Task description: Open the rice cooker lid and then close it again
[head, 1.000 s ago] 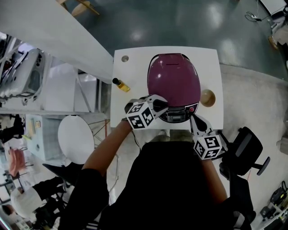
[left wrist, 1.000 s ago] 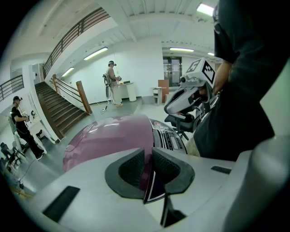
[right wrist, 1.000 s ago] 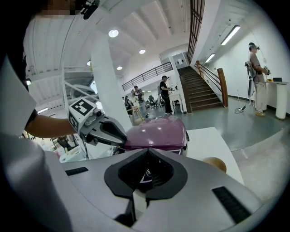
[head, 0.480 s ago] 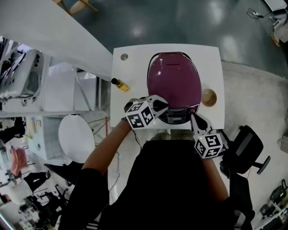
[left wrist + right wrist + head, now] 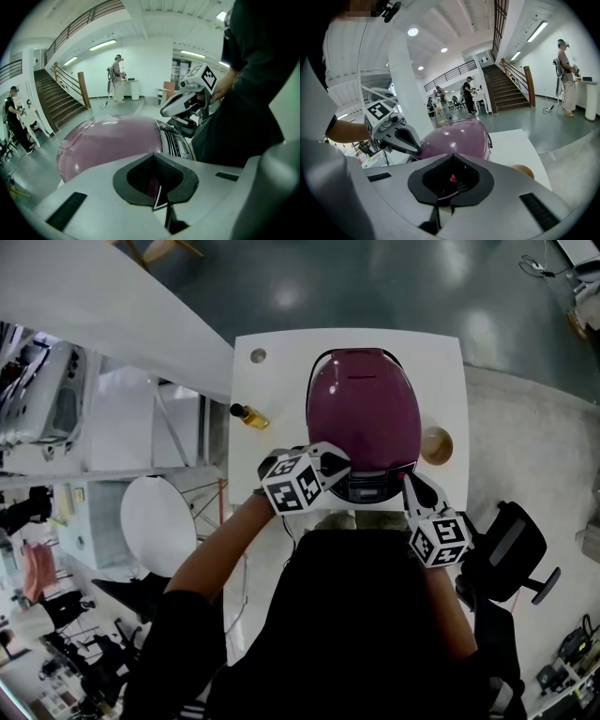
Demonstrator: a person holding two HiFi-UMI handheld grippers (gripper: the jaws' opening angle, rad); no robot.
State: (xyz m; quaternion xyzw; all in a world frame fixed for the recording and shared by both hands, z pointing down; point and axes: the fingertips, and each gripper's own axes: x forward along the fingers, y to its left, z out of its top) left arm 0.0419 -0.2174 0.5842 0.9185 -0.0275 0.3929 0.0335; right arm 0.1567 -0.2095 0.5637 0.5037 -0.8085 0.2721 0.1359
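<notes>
A: Looking down on a white bench point(image 5: 272, 352) with a purple rice cooker point(image 5: 362, 409) right in the middle. Lid point(image 5: 364, 381) down flat, control panel point(image 5: 367, 487) towards the lower edge of the frame.

B: And the grippers?

A: Both in close at the front. Left gripper point(image 5: 336, 463) at the lower-left corner of the cooker, just beside the panel. Jaws pressed together, plain to see from the left gripper view, with the purple dome filling the frame beyond them.

B: Clamped on anything?

A: No, just shut on themselves. Touching the cooker or a shade short of it? Can't tell from above.

B: Over to the other side, then.

A: Right gripper point(image 5: 410, 482) at the lower-right corner of the cooker, hard by the panel's right end. Jaws together there too. From the right gripper view, a small red button point(image 5: 452, 178) peeking out right at the tips.

B: Pressing it?

A: Hard to call. Close, certainly.

B: Anything else on the bench?

A: Small amber bottle point(image 5: 250, 415) with a dark cap, left of the cooker, near the bench's left edge. Tan round bowl point(image 5: 434, 443) on the right, just beside the cooker's flank.
</notes>
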